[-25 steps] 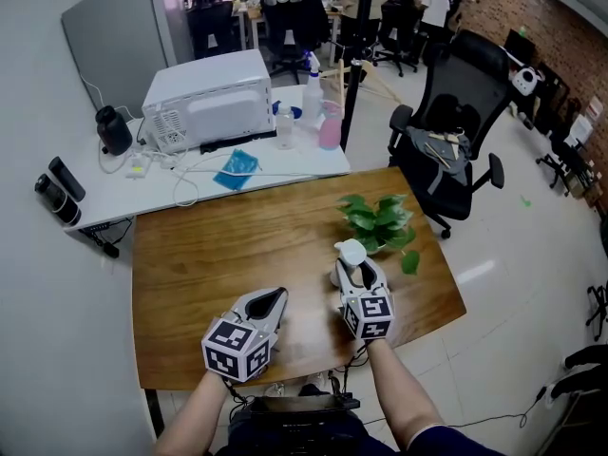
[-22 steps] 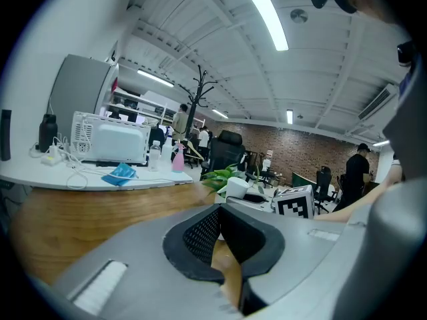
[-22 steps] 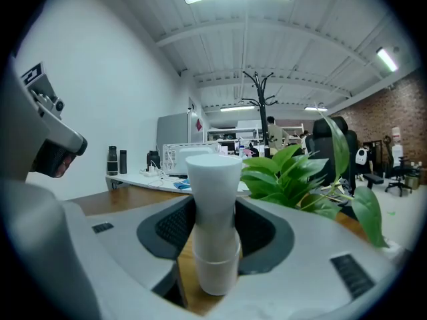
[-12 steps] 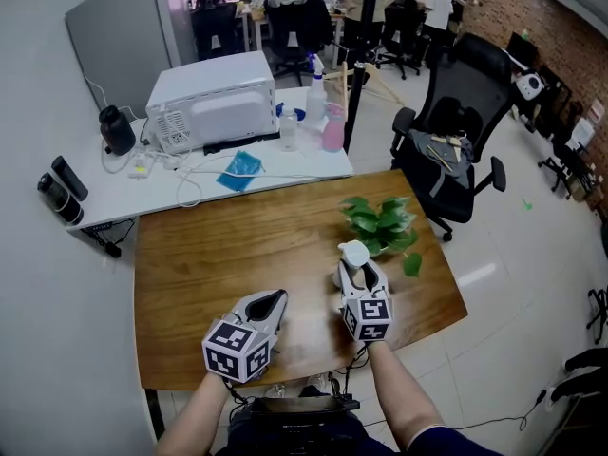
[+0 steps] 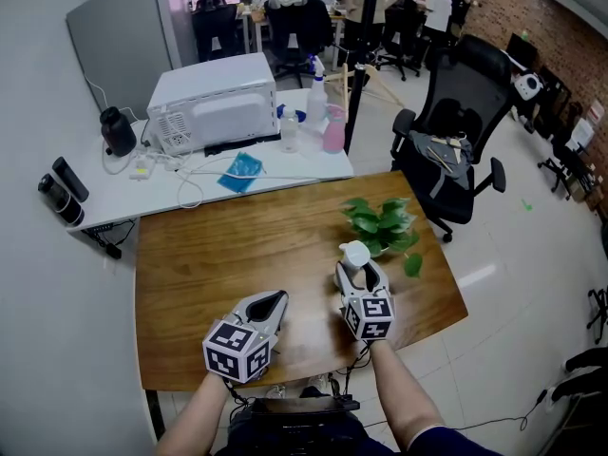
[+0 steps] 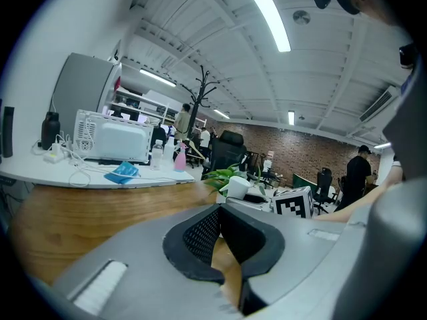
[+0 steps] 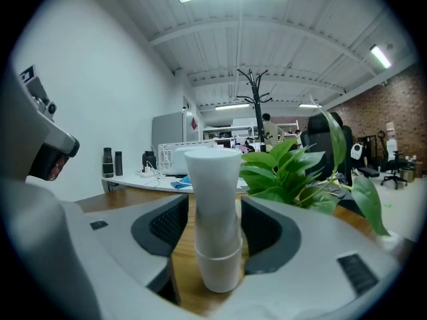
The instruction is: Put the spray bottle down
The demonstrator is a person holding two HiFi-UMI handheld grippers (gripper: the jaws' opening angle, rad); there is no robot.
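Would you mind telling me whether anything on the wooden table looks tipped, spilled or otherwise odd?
Nothing stands out. The spray bottle stands upright on the wooden table, between the opening jaws of the right gripper and beside the leafy plant; no spill or damage shows.

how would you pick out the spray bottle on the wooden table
On the wooden table, find the green plant near its right edge. Just in front of it a spray bottle stands upright between the right gripper's opening jaws. It is plain white and the only bottle on the wood; the pink bottle sits on the white desk behind.
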